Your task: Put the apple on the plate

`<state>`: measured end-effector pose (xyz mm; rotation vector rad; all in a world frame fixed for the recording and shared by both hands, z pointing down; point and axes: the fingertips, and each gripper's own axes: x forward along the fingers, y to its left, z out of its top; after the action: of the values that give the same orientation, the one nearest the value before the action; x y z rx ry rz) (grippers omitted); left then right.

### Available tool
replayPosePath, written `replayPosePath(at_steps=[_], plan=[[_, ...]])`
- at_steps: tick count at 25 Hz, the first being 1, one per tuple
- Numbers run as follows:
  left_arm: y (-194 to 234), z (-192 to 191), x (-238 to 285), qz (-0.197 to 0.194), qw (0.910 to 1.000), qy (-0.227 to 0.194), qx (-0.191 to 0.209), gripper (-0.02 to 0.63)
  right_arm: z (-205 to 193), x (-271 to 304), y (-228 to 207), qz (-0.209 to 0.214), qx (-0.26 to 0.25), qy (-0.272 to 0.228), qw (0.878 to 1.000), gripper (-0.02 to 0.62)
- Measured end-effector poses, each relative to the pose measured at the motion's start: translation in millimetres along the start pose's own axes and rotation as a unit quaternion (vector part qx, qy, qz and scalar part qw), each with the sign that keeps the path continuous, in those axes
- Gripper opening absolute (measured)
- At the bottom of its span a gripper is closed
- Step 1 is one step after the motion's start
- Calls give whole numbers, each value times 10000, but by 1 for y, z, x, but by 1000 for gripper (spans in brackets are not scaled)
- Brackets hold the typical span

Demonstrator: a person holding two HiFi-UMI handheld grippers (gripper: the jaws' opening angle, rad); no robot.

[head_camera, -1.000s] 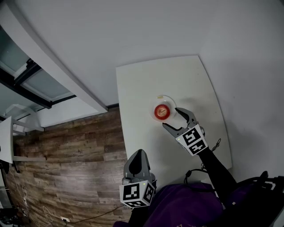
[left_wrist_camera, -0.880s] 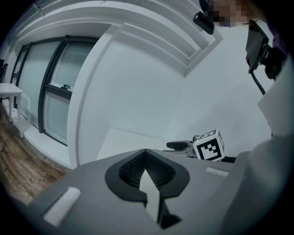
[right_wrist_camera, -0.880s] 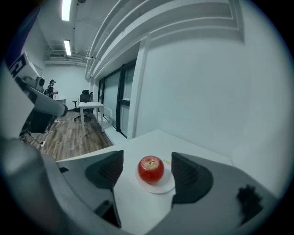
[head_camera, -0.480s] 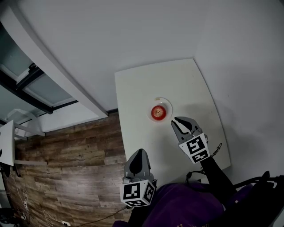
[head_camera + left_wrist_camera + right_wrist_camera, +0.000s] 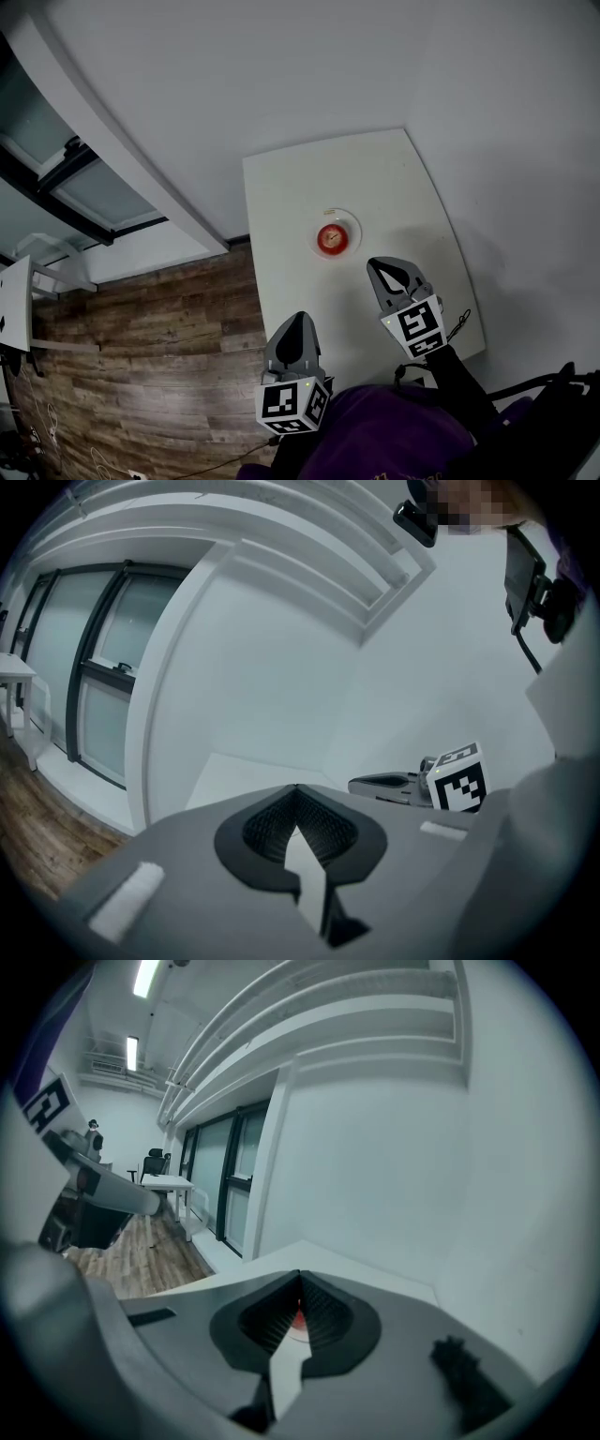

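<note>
The round red apple [image 5: 331, 238] sits top-up, showing no long axis, on the small pale plate [image 5: 352, 222] on the white table [image 5: 281, 187], while the right tongs [image 5: 389, 270], just closed on nothing, have backed away from it and the left tongs [image 5: 296, 324] are together and empty.

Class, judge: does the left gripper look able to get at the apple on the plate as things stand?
Probably yes. Only bare table lies between the left gripper and the apple on its plate; the right gripper sits off to one side. The left fingers are shut and would have to open first.
</note>
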<state>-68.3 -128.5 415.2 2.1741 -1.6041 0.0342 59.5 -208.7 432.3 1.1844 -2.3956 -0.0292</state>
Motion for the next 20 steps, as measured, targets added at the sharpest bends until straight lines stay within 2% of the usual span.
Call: replayPosePath(at_steps=[4, 20], plan=[[-3, 3, -1, -52, 10000, -54, 22, 5, 3, -4, 7, 110, 62, -53, 9999, 11], [-8, 4, -3, -83, 9999, -74, 30, 5, 9, -9, 6, 51, 47, -134, 9999, 11]])
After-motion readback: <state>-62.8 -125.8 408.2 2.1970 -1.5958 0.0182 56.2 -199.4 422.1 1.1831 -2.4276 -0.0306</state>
